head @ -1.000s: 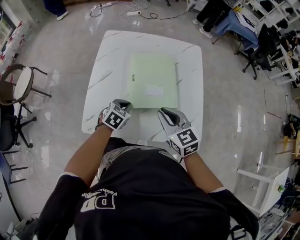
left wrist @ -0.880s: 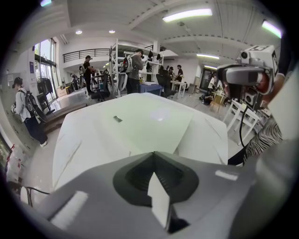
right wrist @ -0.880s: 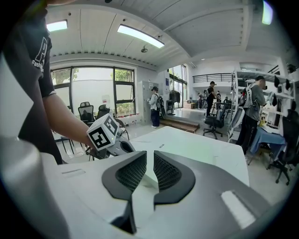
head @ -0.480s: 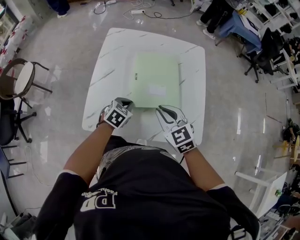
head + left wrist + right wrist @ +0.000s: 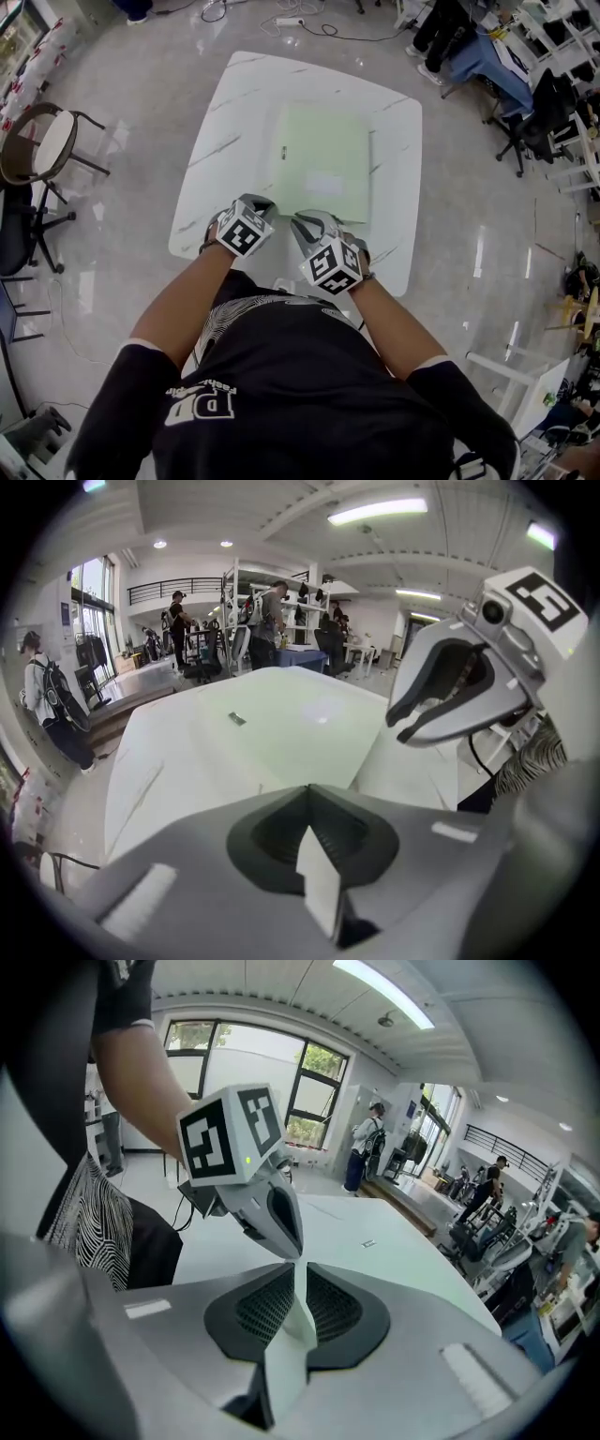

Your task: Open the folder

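Right hand-held gripper (image 5: 301, 222) has swung left along the folder's (image 5: 323, 155) near edge, pinching it; left hand-held gripper (image 5: 266, 202) pressed together.

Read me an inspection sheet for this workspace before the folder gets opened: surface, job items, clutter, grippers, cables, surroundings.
Surface: white marble-pattern table, carrying only the folder.
Job's things: pale green folder lying flat and closed mid-table, a white label on its cover.
Clutter: nothing seen on the table.
Grippers: left gripper at the folder's near left corner, right gripper at its near edge, close together; both have jaws together, nothing held.
Cables: cables and a power strip on the floor beyond the table; none on the table.
Surroundings: chair at the left, seated person and office chair at the far right.
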